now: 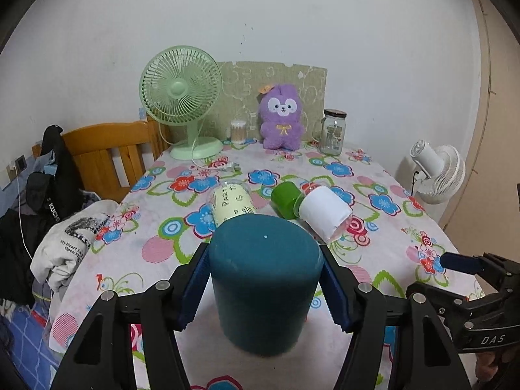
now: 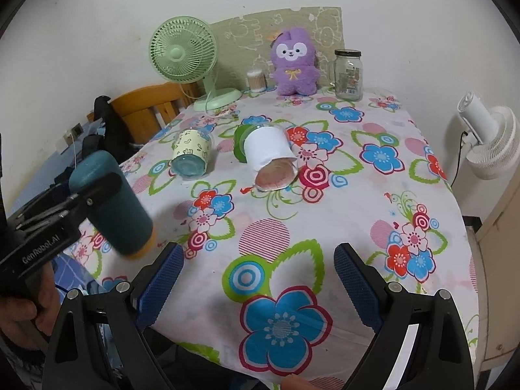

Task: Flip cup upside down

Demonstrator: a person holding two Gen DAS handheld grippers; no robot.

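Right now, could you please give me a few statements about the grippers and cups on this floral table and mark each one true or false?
1. The left gripper is clamped on the dark teal cylindrical cup. True.
2. The right gripper holds a cup. False: its jaws stand open and empty.
3. The white paper-wrapped cup lies on its side on the flowered tablecloth. True.
4. The pale green desk fan lies toppled. False: it stands upright.
5. The lidded glass jar stands left of the purple plush toy. False: it stands right.

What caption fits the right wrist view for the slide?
Open right gripper over floral tablecloth; left gripper holds teal cup tilted at left.
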